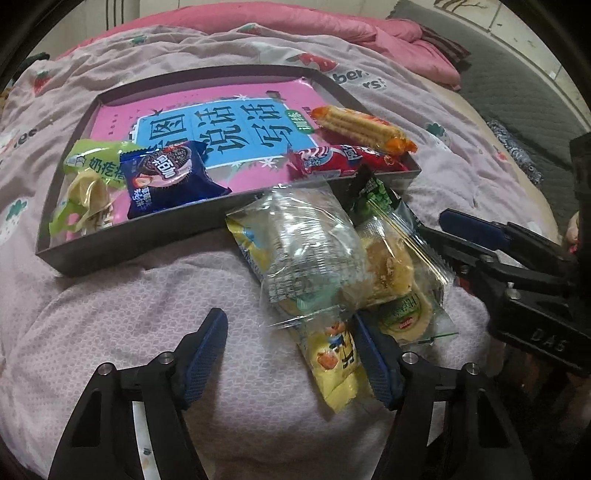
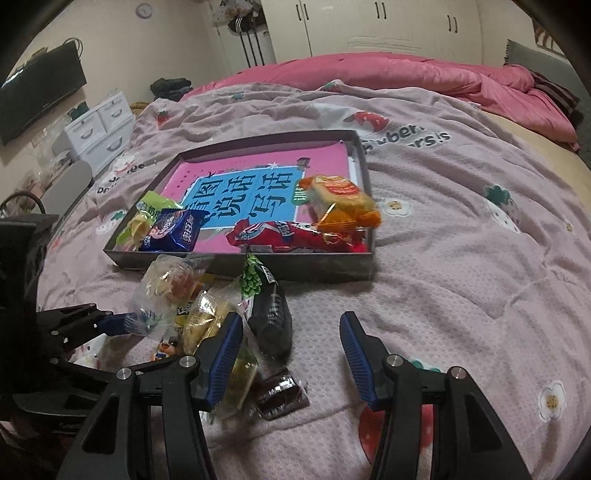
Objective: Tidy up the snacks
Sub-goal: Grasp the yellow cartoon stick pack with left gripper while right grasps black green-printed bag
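Left wrist view: the left claw point(image 1: 291, 354) hangs half-wide and empty over the loose snack pile point(image 1: 332, 258) on the bed point(image 1: 110, 314). The yellow packet point(image 1: 338, 363) lies just inside its right pad, long axis running away toward the tray point(image 1: 147, 236), so this claw is nearest it. Right wrist view: the right claw point(image 2: 291, 354) is part-open, holding nothing; a dark packet point(image 2: 271, 317) lies between its fingers, nearer the left one, pointing at the tray. Pink quilt point(image 2: 443, 258), wardrobes point(image 2: 369, 26) and a wall screen point(image 2: 40, 88) lie beyond.
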{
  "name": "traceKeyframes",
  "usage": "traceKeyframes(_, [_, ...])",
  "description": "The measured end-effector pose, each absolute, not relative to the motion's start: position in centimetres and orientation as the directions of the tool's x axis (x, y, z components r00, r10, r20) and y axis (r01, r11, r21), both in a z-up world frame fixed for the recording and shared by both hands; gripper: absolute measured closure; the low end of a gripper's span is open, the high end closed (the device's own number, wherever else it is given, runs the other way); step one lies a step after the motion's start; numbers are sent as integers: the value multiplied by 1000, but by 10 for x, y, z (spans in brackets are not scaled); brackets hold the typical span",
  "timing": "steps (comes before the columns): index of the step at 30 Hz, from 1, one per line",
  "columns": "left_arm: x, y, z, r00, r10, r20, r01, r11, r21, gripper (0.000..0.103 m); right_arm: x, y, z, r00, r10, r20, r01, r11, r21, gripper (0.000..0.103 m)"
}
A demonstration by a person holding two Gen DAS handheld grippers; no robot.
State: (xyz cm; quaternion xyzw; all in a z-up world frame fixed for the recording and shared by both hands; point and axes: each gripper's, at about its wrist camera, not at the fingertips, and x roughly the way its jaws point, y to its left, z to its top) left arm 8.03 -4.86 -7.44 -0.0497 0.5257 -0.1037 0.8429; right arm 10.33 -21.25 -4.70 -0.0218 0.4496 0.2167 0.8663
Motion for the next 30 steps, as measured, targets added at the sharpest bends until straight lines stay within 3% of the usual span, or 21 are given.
traceKeyframes(8, [79, -37, -70, 440, -223, -870, 113, 975, -192, 38, 116, -195, -61, 470, 361, -806, -436, 889, 144, 49])
traceKeyframes(11, [79, -28, -69, 446, -197, -873, 89, 980, -176, 44, 120, -186, -65, 463, 362, -809, -459, 879, 131, 61])
traceKeyframes(15, [84, -16, -73, 434, -223, -873, 61, 974, -219, 44, 123, -176, -72, 439, 361, -823, -482, 867, 124, 69])
traceKeyframes(23, [90, -21, -78, 429, -222, -876, 70, 975, -213, 45, 126, -181, -74, 436, 358, -825, -478, 870, 125, 77])
traceKeyframes(26, [93, -24, -79, 426, -232, -874, 74, 972, -222, 54, 126, -184, -70, 445, 371, -815, -473, 870, 138, 77])
traceKeyframes(30, [95, -26, -81, 427, -258, -867, 79, 966, -248, 76, 127, -193, -62, 467, 390, -794, -456, 875, 162, 78])
